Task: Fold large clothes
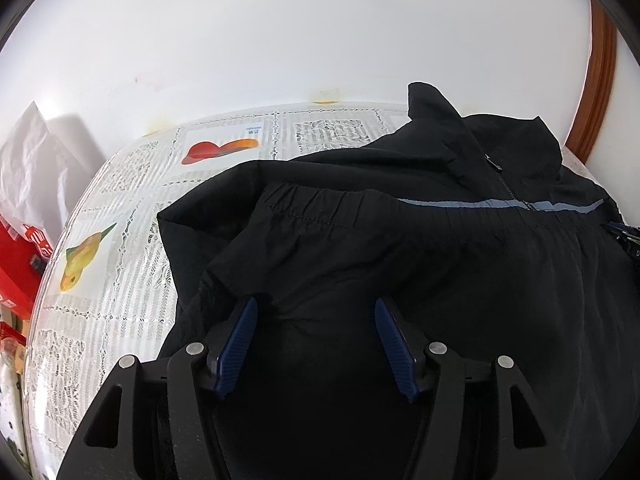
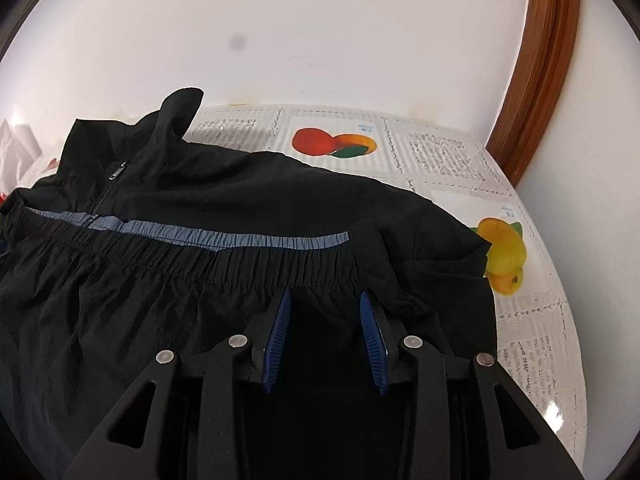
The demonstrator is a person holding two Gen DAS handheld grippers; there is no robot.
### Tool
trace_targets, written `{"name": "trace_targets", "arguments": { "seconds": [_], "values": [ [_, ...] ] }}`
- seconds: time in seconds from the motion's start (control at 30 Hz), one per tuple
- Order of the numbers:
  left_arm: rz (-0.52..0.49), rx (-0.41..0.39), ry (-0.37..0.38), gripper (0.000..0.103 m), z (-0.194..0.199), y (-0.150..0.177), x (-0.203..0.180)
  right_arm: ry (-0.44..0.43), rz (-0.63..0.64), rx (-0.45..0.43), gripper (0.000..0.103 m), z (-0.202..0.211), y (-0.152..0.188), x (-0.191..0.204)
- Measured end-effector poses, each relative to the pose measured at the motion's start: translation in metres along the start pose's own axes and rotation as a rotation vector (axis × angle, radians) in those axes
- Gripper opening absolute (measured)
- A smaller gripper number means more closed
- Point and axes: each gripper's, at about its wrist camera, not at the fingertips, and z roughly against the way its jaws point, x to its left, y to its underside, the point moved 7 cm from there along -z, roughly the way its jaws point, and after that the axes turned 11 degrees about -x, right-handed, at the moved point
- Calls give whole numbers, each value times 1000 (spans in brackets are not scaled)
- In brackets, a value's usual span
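A black zip-up jacket (image 1: pixel 400 264) lies spread on the table, its collar toward the wall. Its elastic hem (image 2: pixel 224 268) is folded up to the grey-blue chest stripe (image 2: pixel 240 238), just below the zipper pull (image 2: pixel 118 170). My left gripper (image 1: pixel 315 308) is open over the left part of the folded fabric, blue pads (image 1: pixel 240 340) wide apart, cloth lying under them. My right gripper (image 2: pixel 325 297) is open at the hem's right end. Its pads (image 2: pixel 370 332) stand apart, with wrinkled fabric between and around the tips, and I see no pinch.
The table wears a lace-pattern cover with fruit prints (image 1: pixel 120 280) and stands against a white wall. Red boxes (image 1: pixel 20 272) and a white bag (image 1: pixel 28 160) sit off its left edge. A brown wooden frame (image 2: pixel 536 80) rises at the right.
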Motion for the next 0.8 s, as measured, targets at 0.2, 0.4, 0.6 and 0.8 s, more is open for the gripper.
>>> {"name": "trace_targets", "arguments": {
  "seconds": [0.2, 0.4, 0.6, 0.8],
  "values": [
    [-4, -1, -4, 59, 2, 0, -1, -8, -10, 1, 37, -2, -1, -3],
    [-6, 1, -3, 59, 1, 0, -2, -9, -11, 2, 37, -2, 0, -3],
    [-5, 2, 1, 61, 1, 0, -3, -11, -14, 1, 37, -2, 0, -4],
    [-8, 3, -1, 61, 2, 1, -3, -11, -13, 0, 37, -2, -1, -5]
  ]
}}
